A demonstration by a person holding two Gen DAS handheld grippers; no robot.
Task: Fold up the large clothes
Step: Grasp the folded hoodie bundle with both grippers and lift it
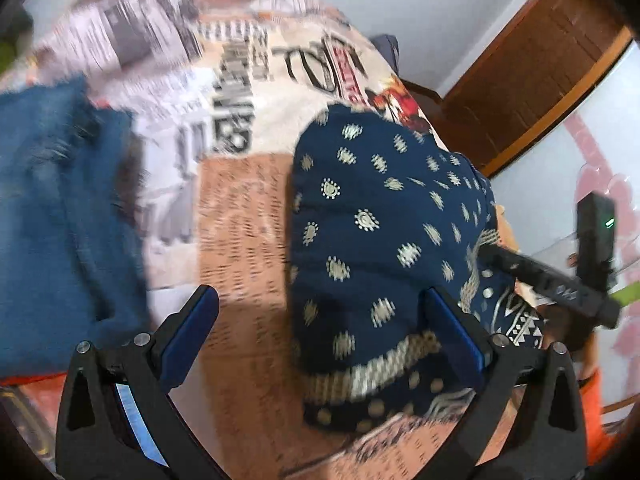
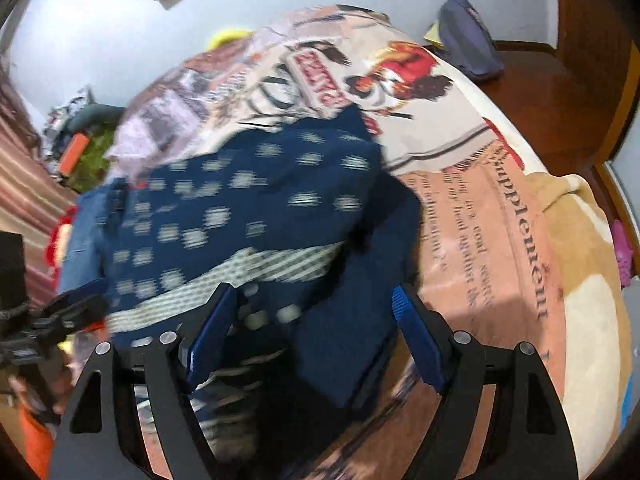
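Observation:
A navy garment (image 1: 384,216) with pale dotted motifs and a checkered band lies bunched on the newspaper-print bedspread (image 1: 240,220). My left gripper (image 1: 322,300) hovers over its left edge with jaws wide apart; the right finger (image 1: 452,332) is above the cloth and the left finger (image 1: 192,324) above the bedspread. In the right wrist view the same garment (image 2: 256,208) spreads under my right gripper (image 2: 313,296), whose jaws stand open with a plain navy fold (image 2: 352,340) between them, pads not pressing. The views are blurred.
Folded blue denim (image 1: 60,208) lies left of the garment. A tan blanket (image 2: 576,248) covers the bed's right side, with a purple bag (image 2: 468,36) and wooden frame (image 2: 552,92) beyond. The other gripper's body (image 1: 560,284) shows at the right edge.

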